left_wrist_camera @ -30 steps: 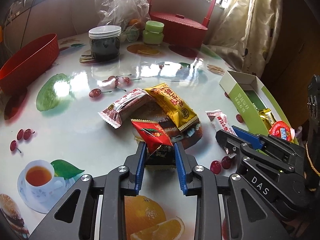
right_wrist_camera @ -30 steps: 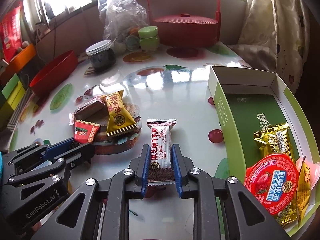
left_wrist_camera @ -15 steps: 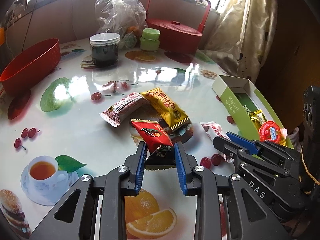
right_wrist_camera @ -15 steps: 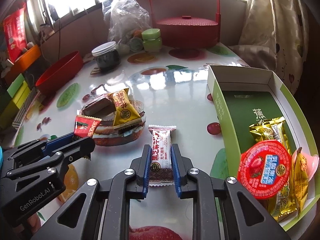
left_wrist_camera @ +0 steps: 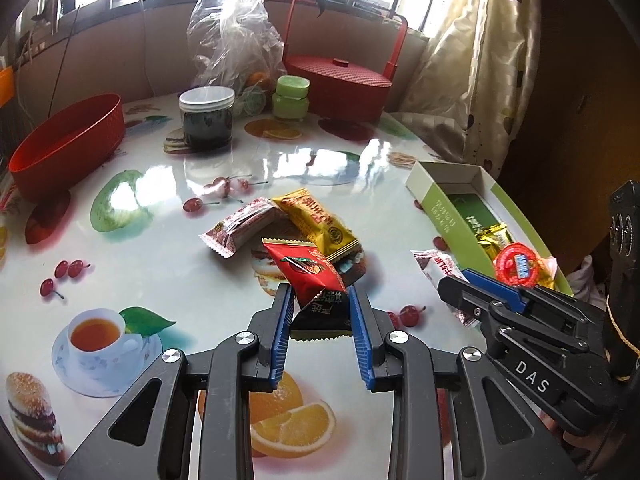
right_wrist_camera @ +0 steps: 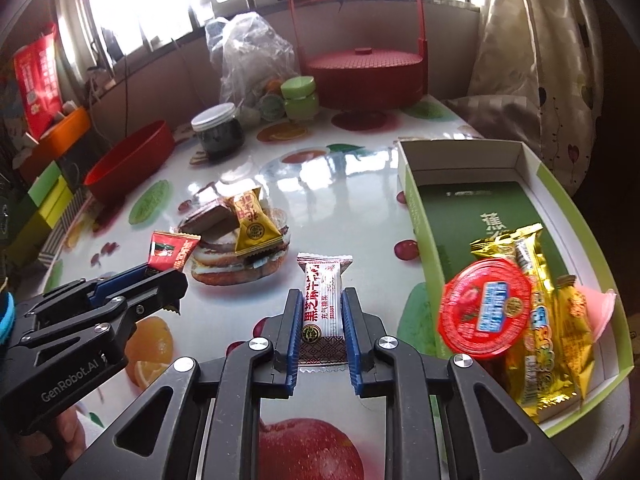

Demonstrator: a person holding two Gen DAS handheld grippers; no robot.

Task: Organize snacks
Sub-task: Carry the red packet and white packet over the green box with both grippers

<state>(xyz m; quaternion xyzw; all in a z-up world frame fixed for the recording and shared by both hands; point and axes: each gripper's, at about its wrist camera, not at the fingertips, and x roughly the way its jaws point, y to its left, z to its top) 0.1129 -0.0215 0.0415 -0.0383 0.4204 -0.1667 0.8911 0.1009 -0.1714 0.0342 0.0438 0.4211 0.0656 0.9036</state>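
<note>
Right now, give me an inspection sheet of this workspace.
Surface: glossy fruit-print table, glare in the middle.
Job's things: red packet and white packet held; brown-white packet and yellow packet loose on the table; green box holds a jelly cup and gold packets.
Clutter: dark jar, green jar, plastic bag, red bowl, red lidded basket.
Grippers: left hand-held gripper shut on red packet; right hand-held gripper shut on white packet.
Cables: thin wire on the far wall.
Surroundings: barred windows, curtain.
</note>
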